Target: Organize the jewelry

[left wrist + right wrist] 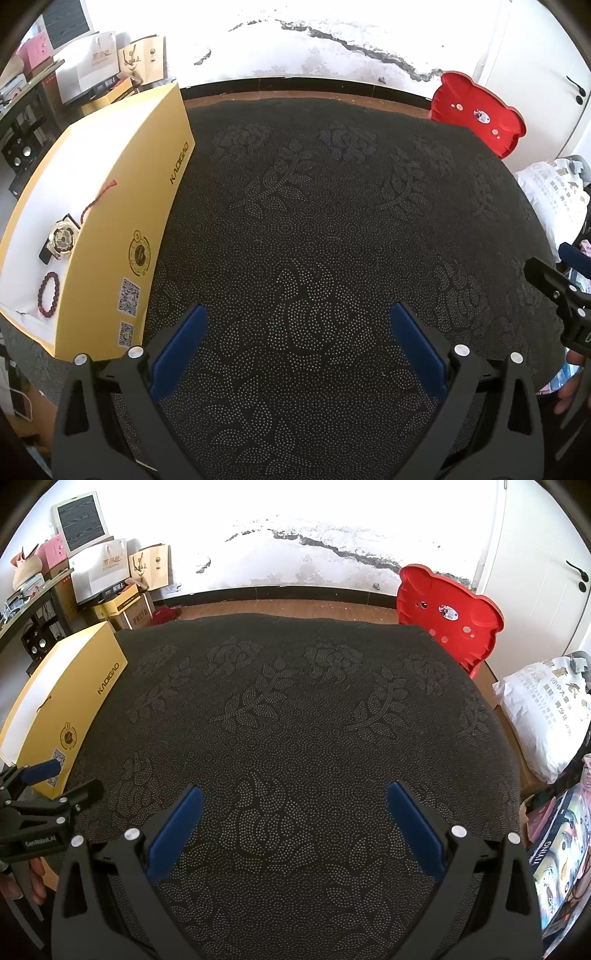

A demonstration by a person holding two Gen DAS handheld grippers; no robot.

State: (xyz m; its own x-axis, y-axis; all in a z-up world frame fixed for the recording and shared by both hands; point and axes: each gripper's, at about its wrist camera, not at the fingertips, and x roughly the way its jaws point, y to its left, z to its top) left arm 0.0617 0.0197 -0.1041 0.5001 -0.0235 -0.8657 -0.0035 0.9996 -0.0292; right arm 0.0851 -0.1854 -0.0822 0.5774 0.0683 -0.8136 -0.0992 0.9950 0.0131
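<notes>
Both tools hang over the dark, flower-patterned cloth of the desk (314, 221) with nothing between their fingers: the left tool (297, 350) has its blue pads spread wide apart, and the right tool (295, 830) stands just as open. The jewelry sits at the left edge of the desk, inside the yellow box (122, 221), which lies with its white lining showing. In the left wrist view three pieces rest on that lining — a gold-faced watch (62, 238), a dark red bead bracelet (48, 293) nearer the camera, and a red cord bracelet (96, 202) farther back. No jewelry shows on the cloth itself, so the sorting looks largely done, or close to it; whether more pieces wait out of sight, or whether the box needs a lid, cannot be told from here. The box side reads "KADIGAO", with a round gold emblem and two QR code stickers lower down. The neighbouring tool seen from the right wrist bears "GenRobot.AI" on its body. A red bear-shaped stool (450, 616) stands beyond the far corner of the desk, a white sack (543, 709) printed with Chinese characters lies to the right, and a carton near it shows "YIYING".
</notes>
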